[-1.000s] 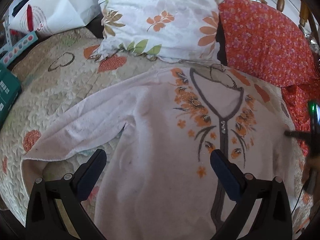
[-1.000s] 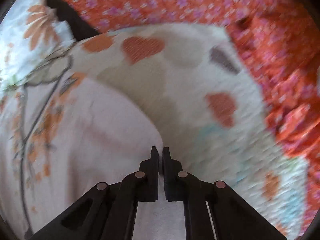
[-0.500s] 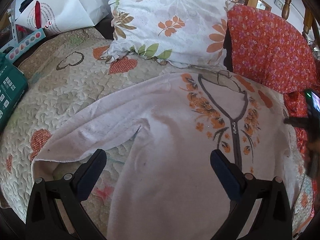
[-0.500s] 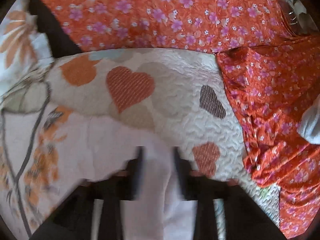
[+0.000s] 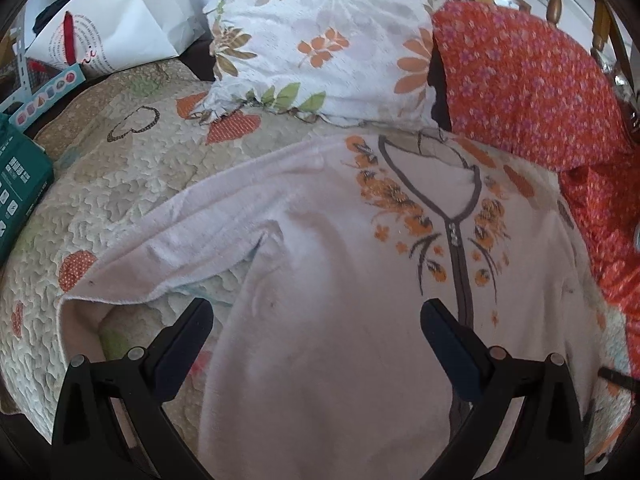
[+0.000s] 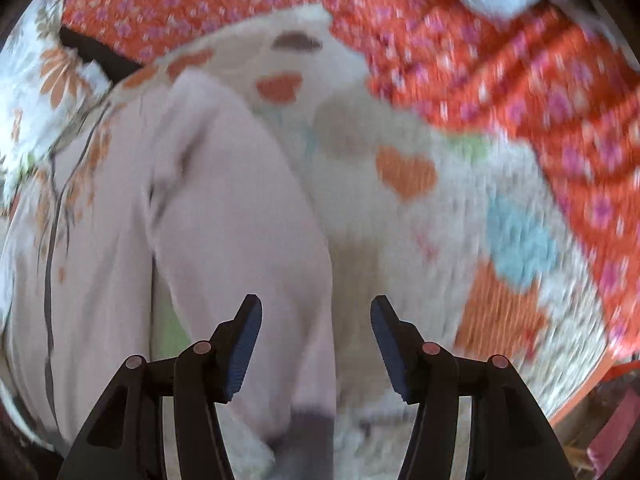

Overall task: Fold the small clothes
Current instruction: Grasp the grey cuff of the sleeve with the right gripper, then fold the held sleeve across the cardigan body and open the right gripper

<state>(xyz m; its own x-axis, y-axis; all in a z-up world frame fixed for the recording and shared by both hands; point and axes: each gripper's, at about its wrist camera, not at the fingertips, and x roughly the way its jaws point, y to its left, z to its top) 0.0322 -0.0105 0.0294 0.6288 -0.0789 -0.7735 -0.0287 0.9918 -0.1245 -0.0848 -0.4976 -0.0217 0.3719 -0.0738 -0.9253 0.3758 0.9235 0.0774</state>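
Barely begun: we have the top (image 5: 340,320) spread flat, nothing folded; left gripper (image 5: 316,344) gapes empty, right gripper (image 6: 316,344) opening over a sleeve (image 6: 240,220).

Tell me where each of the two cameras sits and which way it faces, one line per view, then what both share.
Left wrist: sits on the left gripper, looks forward and down over the pale flowered top spread on the quilt, towards the pillows; its two fingers stand wide apart.
Right wrist: sits on the right gripper, looks steeply down at the top's sleeve; its jaws are opening, nothing pinched.
Shared: the top, the heart-patterned quilt, the orange floral cloth.
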